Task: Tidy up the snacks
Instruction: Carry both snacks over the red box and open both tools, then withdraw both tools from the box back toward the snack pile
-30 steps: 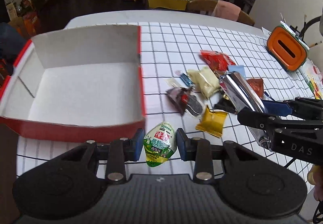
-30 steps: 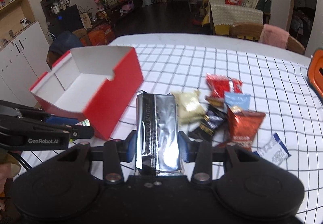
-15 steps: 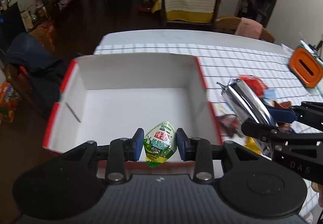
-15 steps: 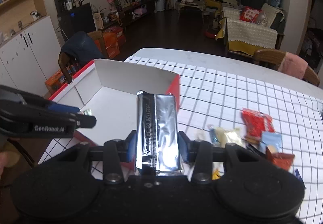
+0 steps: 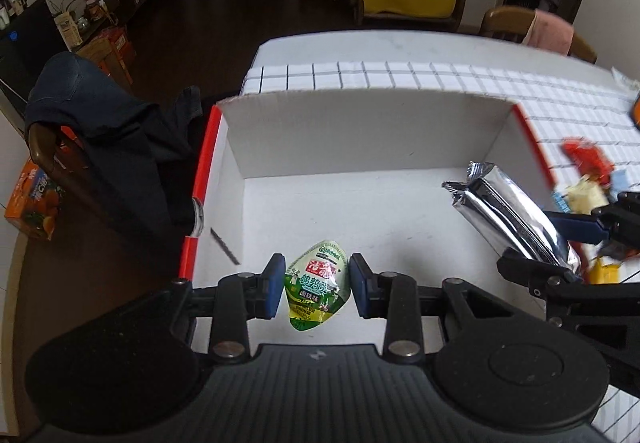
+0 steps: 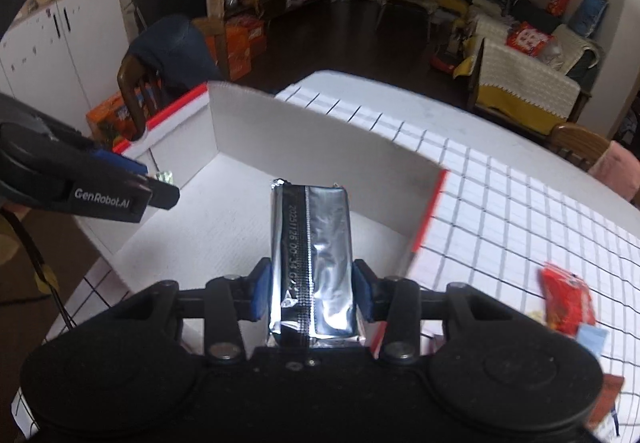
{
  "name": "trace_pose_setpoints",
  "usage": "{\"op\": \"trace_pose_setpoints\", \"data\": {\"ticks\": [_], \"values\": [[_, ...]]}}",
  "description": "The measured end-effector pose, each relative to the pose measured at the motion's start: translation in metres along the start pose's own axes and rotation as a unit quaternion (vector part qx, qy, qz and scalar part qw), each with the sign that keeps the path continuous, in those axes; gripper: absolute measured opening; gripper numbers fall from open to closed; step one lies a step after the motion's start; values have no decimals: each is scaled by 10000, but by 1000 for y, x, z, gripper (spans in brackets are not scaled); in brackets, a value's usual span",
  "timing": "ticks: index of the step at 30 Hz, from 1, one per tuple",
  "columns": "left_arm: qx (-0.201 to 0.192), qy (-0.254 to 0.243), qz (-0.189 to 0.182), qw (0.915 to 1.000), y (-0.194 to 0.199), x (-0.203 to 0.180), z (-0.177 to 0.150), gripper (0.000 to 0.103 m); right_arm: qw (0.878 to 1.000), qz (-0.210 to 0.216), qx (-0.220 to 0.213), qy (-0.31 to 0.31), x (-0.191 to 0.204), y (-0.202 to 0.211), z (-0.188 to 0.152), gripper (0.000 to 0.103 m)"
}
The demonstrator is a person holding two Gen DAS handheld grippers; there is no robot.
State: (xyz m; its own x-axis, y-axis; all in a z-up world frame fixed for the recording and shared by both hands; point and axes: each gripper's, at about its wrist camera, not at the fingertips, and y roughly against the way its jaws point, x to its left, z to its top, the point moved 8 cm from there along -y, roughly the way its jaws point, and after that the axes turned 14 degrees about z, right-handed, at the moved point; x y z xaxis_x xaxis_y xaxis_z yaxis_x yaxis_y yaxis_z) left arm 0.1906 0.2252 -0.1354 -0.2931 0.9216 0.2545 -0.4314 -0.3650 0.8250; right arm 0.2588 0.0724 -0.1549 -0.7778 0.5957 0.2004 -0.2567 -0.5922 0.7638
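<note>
A red box with a white inside (image 5: 360,131) stands open on the checked table; it also shows in the right wrist view (image 6: 320,131). My left gripper (image 5: 316,287) is shut on a green snack packet (image 5: 318,283) and holds it over the box's near left part. My right gripper (image 6: 310,291) is shut on a silver foil pack (image 6: 312,243) and holds it over the box's right side; the pack also shows in the left wrist view (image 5: 512,215). Loose snacks (image 5: 584,179) lie on the table right of the box.
A chair draped with a dark garment (image 5: 104,131) stands left of the table. A red packet (image 6: 568,299) and other snacks lie at the right on the tablecloth. An orange carton (image 5: 34,203) sits on the floor.
Both grippers have moved left from the snack pile to above the open box, each still holding its packet.
</note>
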Motion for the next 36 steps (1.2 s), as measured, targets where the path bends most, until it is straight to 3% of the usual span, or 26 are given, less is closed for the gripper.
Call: {"op": "trace_pose_setpoints", "data": {"ticks": [14,26,34,36], "values": [[431,-588,195,9971,-45,-12,-22,35,9983,66,577,106,12,-51,-5,41],[587,-513,107,9969,-48,-8,-29,35,9978,49,659,67,16,-56,-7,41],[339,-394,-40,9986,-29,-7,-27,49,9988,51,474,-86,17,-41,-5,47],[209,-351,-50,9992,-21,-6,-25,63,9991,58,398,-143,18,-35,-4,49]]}}
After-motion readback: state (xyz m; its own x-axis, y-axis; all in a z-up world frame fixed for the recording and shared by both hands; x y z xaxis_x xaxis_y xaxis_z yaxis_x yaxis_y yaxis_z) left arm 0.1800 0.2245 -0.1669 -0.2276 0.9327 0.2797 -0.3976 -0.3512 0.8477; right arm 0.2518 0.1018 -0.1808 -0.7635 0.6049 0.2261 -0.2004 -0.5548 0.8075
